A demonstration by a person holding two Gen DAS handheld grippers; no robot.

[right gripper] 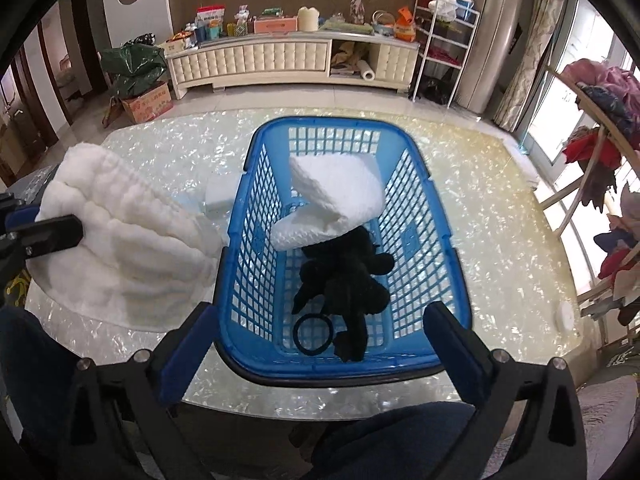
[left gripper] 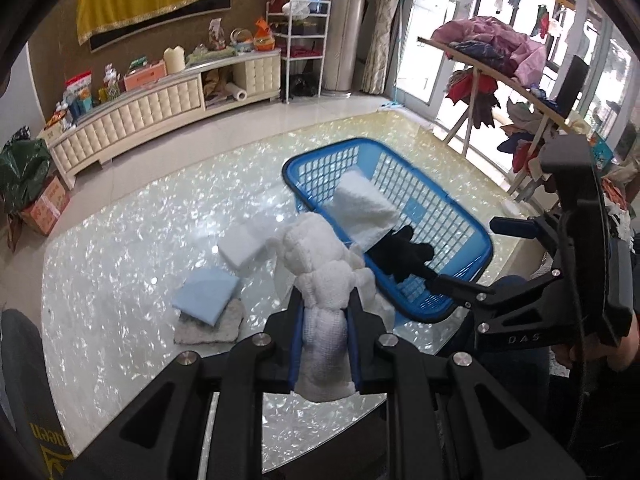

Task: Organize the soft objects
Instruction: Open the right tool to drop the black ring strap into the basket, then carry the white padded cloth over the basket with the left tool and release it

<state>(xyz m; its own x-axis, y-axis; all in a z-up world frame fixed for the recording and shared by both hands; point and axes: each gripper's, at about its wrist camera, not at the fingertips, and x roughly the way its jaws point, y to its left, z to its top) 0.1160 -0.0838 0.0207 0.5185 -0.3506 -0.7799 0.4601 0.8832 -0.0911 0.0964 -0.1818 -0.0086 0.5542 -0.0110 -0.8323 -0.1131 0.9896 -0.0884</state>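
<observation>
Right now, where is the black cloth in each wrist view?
Left wrist view: the black cloth lies right of centre, in the near end of the blue basket.
Right wrist view: the black cloth is at centre, below the folded white towel.
Shared landmark: the blue basket.

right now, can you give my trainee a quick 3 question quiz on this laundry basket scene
1. True or false: the left tool is shut on a white towel.
2. What lies in the blue basket? A) only a white cloth B) a white cloth, a black cloth and a black hair tie C) nothing
3. Fill in: the right tool is ____ and holds nothing.

Key
1. True
2. B
3. open
</observation>
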